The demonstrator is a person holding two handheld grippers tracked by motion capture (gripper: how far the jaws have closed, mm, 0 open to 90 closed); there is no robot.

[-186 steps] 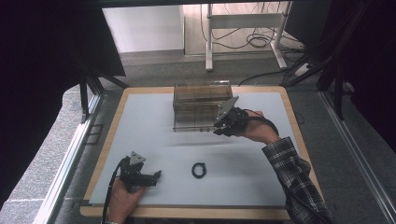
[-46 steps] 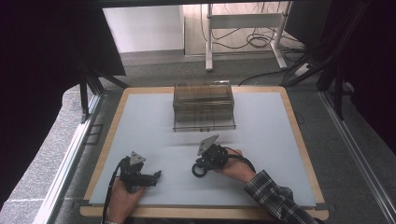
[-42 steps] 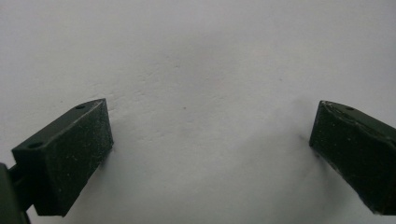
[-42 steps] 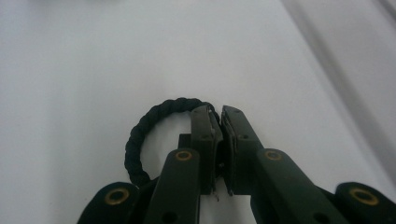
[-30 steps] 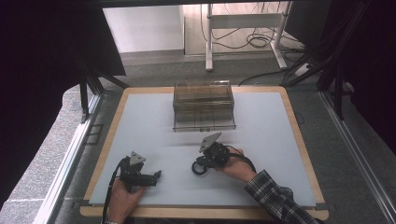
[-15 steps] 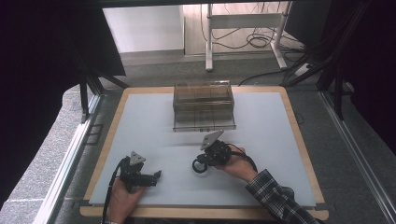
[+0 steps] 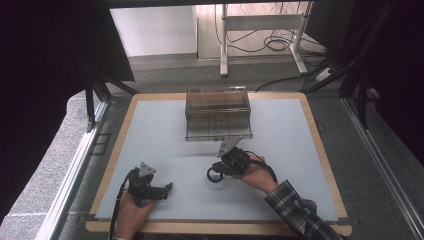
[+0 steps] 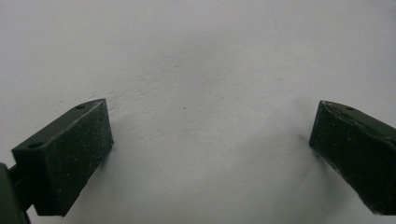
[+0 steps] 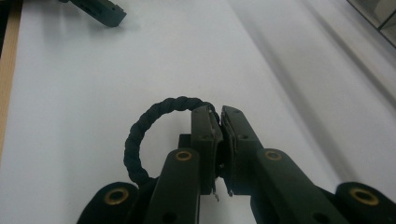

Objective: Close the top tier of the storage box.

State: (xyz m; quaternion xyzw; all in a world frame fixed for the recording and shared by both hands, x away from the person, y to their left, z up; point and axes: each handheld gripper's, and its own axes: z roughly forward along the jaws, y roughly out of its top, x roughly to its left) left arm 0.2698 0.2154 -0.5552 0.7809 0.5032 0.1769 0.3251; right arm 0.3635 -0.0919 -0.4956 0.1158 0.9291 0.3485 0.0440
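Note:
A black twisted cord ring (image 9: 140,126) sits over the pale mat, pinched at its right side by my right gripper (image 9: 219,114), whose jaws stand pressed together on the cord. In the high view the ring (image 7: 214,175) hangs off the tip of the right gripper (image 7: 221,171) at the mat's middle front. I cannot tell whether the ring rests on the mat or is just off it. My left gripper (image 7: 167,187) lies near the front left. Its jaws are spread wide, and in its own view the left gripper (image 8: 210,135) has only bare mat between them.
A clear plastic box (image 7: 217,112) with dividers stands at the back middle of the mat (image 7: 285,125), which has a wooden border (image 7: 320,135). A jaw of the left gripper (image 9: 100,11) shows far off in the right gripper view.
The right hand came from the clear box down to the ring and shut on it. Over the last second it has shifted only slightly. The left hand has stayed put.

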